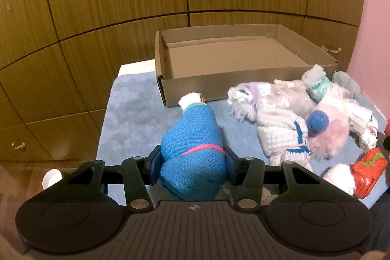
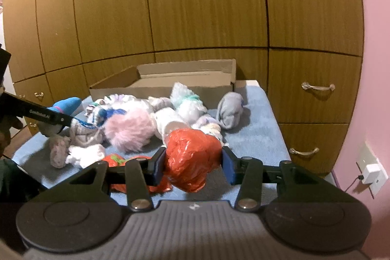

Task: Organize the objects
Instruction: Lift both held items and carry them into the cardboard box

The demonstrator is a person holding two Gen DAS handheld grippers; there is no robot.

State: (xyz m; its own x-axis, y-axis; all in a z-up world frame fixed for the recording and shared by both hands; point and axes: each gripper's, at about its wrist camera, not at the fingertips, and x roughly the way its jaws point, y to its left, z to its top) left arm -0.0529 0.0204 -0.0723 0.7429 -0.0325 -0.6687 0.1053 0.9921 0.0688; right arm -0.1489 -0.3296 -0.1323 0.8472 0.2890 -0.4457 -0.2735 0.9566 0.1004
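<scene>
Blue knit bundle (image 1: 195, 150) pinched in left tongs (image 1: 195, 162); orange bag (image 2: 192, 157) in right tongs (image 2: 193, 163).

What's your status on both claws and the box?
Left claw shut on blue knit bundle. Right claw shut on orange bag. Cardboard box empty, path clear.

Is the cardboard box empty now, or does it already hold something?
Empty: the cardboard box shows only bare floor in the left wrist view.

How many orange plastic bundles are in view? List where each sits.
2: one orange bundle gripped in the right claw; another orange bundle lying on the blue mat beside it. Others may be hidden.
</scene>
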